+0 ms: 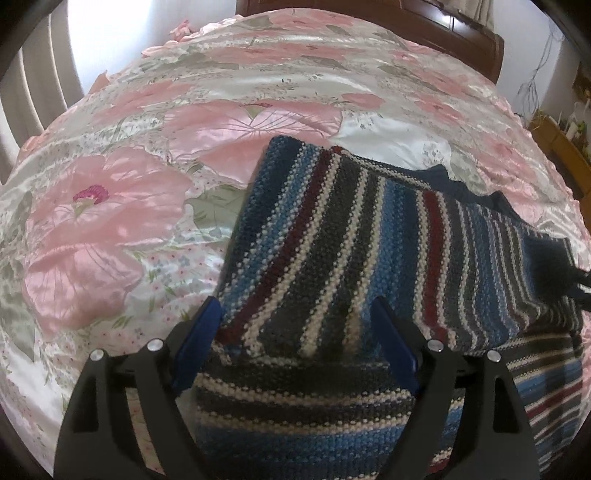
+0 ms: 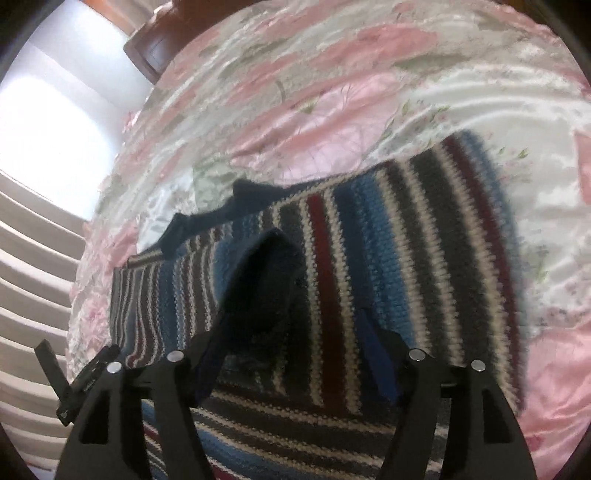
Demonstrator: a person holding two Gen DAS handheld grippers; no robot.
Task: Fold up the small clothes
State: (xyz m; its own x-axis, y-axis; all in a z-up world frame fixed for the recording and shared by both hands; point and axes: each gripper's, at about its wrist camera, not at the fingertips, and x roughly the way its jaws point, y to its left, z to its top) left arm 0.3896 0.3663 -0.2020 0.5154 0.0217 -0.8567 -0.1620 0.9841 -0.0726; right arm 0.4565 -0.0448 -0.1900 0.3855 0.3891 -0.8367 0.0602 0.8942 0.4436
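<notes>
A bed (image 1: pixel 229 122) with a pink floral cover carries a striped knitted sweater (image 1: pixel 369 229), partly folded over itself, above which the left hand-held gripper (image 1: pixel 295 325) and right hand-held gripper (image 2: pixel 291 332) both stand wide open, gripping nothing.

A folded sweater (image 1: pixel 369 240) lies on the bed (image 1: pixel 147 184), the headboard (image 1: pixel 424 26) behind it.

No readable text, labels, brands or numbers showed anywhere: none on the striped knitted garment (image 1: pixel 354 236), none on the pink floral satin bedspread (image 1: pixel 155 155).
</notes>
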